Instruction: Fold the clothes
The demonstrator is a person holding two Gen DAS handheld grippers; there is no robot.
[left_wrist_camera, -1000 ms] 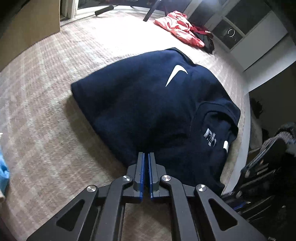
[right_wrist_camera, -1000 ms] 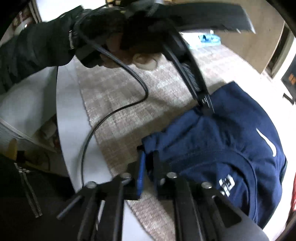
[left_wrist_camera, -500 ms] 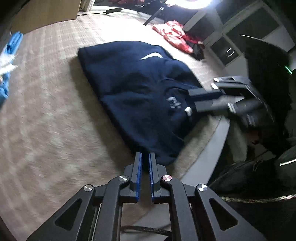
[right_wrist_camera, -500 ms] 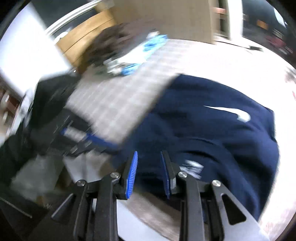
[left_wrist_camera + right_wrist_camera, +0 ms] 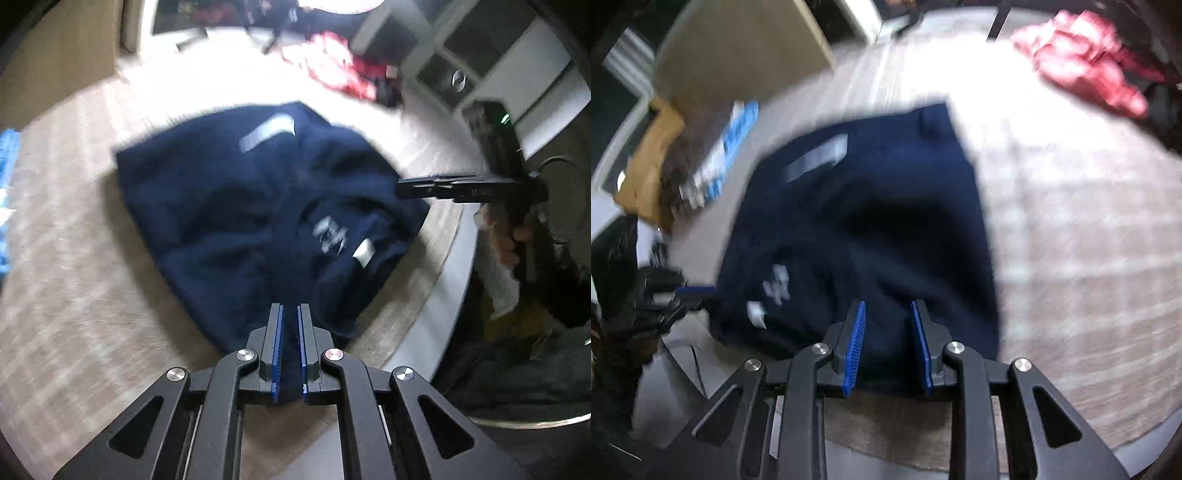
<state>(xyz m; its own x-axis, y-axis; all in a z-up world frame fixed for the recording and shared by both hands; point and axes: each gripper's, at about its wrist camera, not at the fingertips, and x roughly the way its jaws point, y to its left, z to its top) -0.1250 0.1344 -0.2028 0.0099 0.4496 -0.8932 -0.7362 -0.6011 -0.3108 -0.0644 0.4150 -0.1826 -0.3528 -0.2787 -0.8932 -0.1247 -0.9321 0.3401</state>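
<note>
Your right hand-held gripper has swung from the collar side to the near edge of the navy-blue folded sweatshirt, pads spread over it. Your left hand-held gripper is nearly closed on the near hem. The sweatshirt lies on the beige checked worktop, so another fold looks likely.

Each hand-held tool is matte black: the left tool and the right tool share triangular cut-out linkage arms, round silver screws at the pivots and ribbed blue pads lining the fingers. A dark sleeve covers the person's right arm.
</note>
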